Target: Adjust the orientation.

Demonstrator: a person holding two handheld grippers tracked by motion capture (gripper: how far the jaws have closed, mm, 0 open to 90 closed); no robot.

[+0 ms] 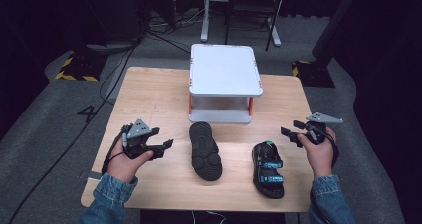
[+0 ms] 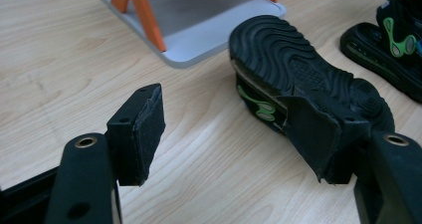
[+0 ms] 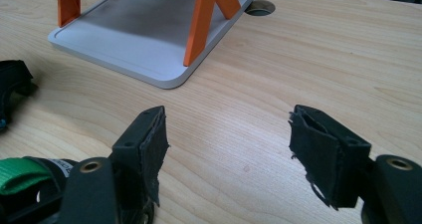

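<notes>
Two black sandals lie on the wooden table (image 1: 149,94). One sandal (image 1: 204,151) (image 2: 298,69) is turned sole up near the middle. The other sandal (image 1: 267,169) (image 2: 395,42) rests upright with green and blue straps, to its right. My left gripper (image 1: 166,147) (image 2: 231,134) is open and holds nothing, just left of the sole-up sandal and apart from it. My right gripper (image 1: 292,129) (image 3: 229,149) is open too, right of and beyond the upright sandal, whose green strap (image 3: 17,176) shows by its left jaw.
A white two-level shelf (image 1: 225,69) on orange legs stands at the table's back middle, its lower plate (image 2: 199,20) (image 3: 134,35) close behind the sandals. A cable hole (image 3: 260,6) lies beyond it. Bare wood lies at both sides.
</notes>
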